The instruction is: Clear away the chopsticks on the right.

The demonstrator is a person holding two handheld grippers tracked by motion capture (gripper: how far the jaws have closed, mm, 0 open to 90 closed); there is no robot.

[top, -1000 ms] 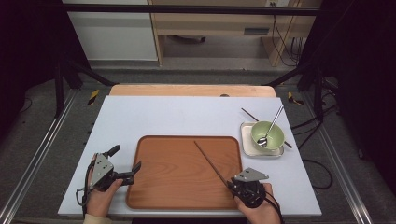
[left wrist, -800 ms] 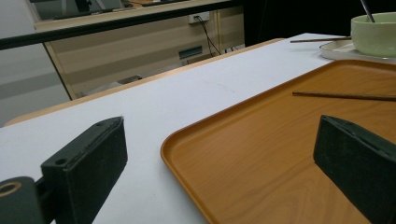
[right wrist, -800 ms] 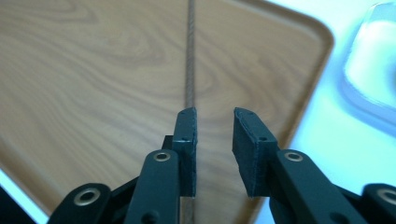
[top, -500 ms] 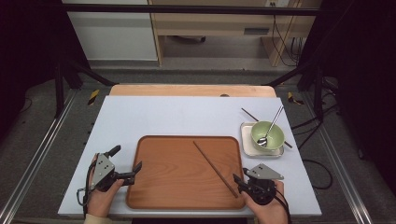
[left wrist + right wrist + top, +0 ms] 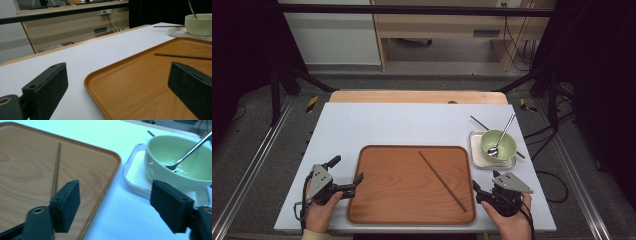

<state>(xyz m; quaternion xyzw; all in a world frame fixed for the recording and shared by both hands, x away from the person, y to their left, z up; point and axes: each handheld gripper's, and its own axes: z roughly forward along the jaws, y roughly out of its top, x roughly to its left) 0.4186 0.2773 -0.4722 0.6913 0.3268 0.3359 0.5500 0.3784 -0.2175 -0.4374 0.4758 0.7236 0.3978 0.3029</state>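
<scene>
A brown wooden tray (image 5: 387,200) lies at the table's near middle with one dark chopstick (image 5: 443,181) lying slantwise on it. My left gripper (image 5: 347,170) is open at the tray's left edge, one jaw over the table and one over the tray (image 5: 150,82). My right gripper (image 5: 486,182) is open just right of the tray, empty. Through its jaws (image 5: 119,205) I see the tray's corner (image 5: 110,157), the chopstick (image 5: 56,170) and a green bowl (image 5: 180,162) holding a metal spoon (image 5: 190,147).
The green bowl (image 5: 498,145) stands on a white square plate (image 5: 475,155) at the right, with a second chopstick (image 5: 478,122) lying behind it. A wooden strip (image 5: 417,96) runs along the table's far edge. Black frame bars and cables surround the table.
My right gripper has shifted right, from the chopstick's near end on the tray to the table beside the tray. The left gripper has stayed put.
</scene>
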